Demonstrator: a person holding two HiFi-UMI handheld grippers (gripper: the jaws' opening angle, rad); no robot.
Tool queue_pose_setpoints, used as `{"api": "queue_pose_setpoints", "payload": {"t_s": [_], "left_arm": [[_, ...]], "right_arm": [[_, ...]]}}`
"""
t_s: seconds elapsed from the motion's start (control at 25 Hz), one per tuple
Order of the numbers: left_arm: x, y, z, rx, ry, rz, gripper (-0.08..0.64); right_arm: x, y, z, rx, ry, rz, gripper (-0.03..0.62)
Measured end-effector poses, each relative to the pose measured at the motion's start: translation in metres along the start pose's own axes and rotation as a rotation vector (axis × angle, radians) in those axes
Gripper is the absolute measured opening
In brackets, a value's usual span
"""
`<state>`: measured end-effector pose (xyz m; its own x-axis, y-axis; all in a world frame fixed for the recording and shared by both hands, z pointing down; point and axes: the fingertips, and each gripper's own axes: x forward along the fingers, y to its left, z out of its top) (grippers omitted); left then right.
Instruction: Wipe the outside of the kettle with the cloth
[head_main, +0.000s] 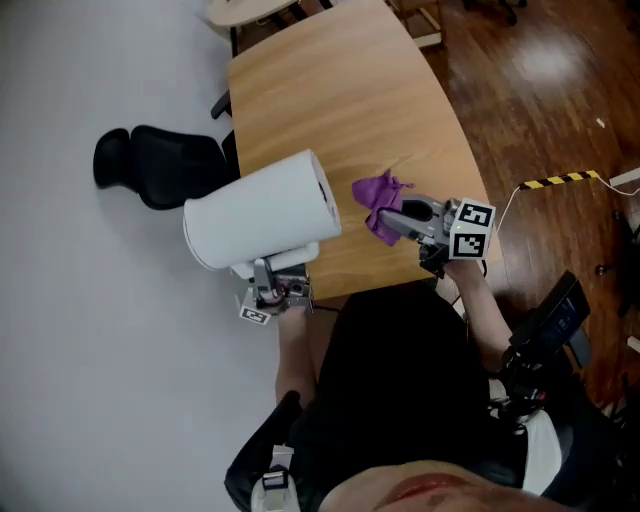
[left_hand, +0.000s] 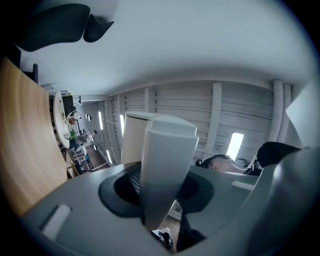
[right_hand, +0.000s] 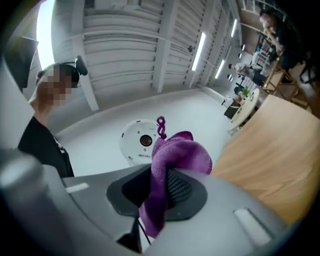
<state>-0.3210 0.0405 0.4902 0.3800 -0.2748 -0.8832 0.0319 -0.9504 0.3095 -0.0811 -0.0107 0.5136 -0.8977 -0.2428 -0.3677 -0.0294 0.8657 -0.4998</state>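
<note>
In the head view the white kettle (head_main: 265, 210) hangs tipped on its side over the table's near left corner. My left gripper (head_main: 268, 275) is below it, shut on the kettle's white handle (left_hand: 165, 160), which fills the gap between the jaws in the left gripper view. To the kettle's right, my right gripper (head_main: 392, 222) is shut on a bunched purple cloth (head_main: 378, 200) above the wooden table (head_main: 340, 100). There is a small gap between cloth and kettle. The right gripper view shows the cloth (right_hand: 170, 165) draped out of the jaws and, beyond it, the kettle's round underside (right_hand: 140, 141).
A black chair (head_main: 160, 165) stands on the pale floor left of the table. Wooden floor with a yellow-black tape strip (head_main: 560, 180) and a white cable lies to the right. Another pale tabletop (head_main: 250, 10) shows at the top edge. The person's dark-clothed body fills the bottom.
</note>
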Motion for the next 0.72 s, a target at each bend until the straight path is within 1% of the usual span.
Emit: {"api": "queue_pose_setpoints", "payload": {"t_s": [0.04, 0.16, 0.2, 0.28, 0.36, 0.4, 0.48, 0.52, 0.6, 0.72], "left_arm": [[-0.008, 0.001, -0.002, 0.020, 0.007, 0.045, 0.060], [-0.042, 0.004, -0.003, 0.071, 0.051, 0.191, 0.058], [-0.047, 0.010, 0.001, 0.091, 0.077, 0.225, 0.058], [-0.051, 0.034, 0.014, 0.126, 0.139, 0.278, 0.058], [-0.068, 0.078, 0.037, 0.144, 0.211, 0.340, 0.058], [-0.085, 0.110, 0.054, 0.144, 0.250, 0.385, 0.058], [-0.137, 0.182, 0.089, 0.133, 0.333, 0.510, 0.058], [-0.158, 0.211, 0.100, 0.122, 0.370, 0.562, 0.058], [-0.173, 0.247, 0.103, 0.097, 0.426, 0.614, 0.057], [-0.152, 0.285, 0.099, 0.094, 0.512, 0.643, 0.057]], "right_arm": [[-0.010, -0.003, -0.008, 0.024, 0.006, -0.012, 0.058], [-0.041, -0.013, -0.050, 0.137, 0.030, -0.094, 0.058], [-0.048, -0.015, -0.054, 0.161, 0.030, -0.117, 0.058], [-0.054, -0.020, -0.050, 0.174, 0.022, -0.160, 0.058], [-0.043, -0.034, -0.044, 0.175, 0.016, -0.223, 0.058], [-0.029, -0.046, -0.042, 0.182, 0.015, -0.262, 0.058], [0.004, -0.067, -0.038, 0.202, 0.006, -0.332, 0.058], [0.016, -0.072, -0.036, 0.211, -0.002, -0.355, 0.058], [0.024, -0.071, -0.033, 0.221, -0.015, -0.390, 0.058], [0.024, -0.065, -0.027, 0.237, -0.028, -0.437, 0.058]]}}
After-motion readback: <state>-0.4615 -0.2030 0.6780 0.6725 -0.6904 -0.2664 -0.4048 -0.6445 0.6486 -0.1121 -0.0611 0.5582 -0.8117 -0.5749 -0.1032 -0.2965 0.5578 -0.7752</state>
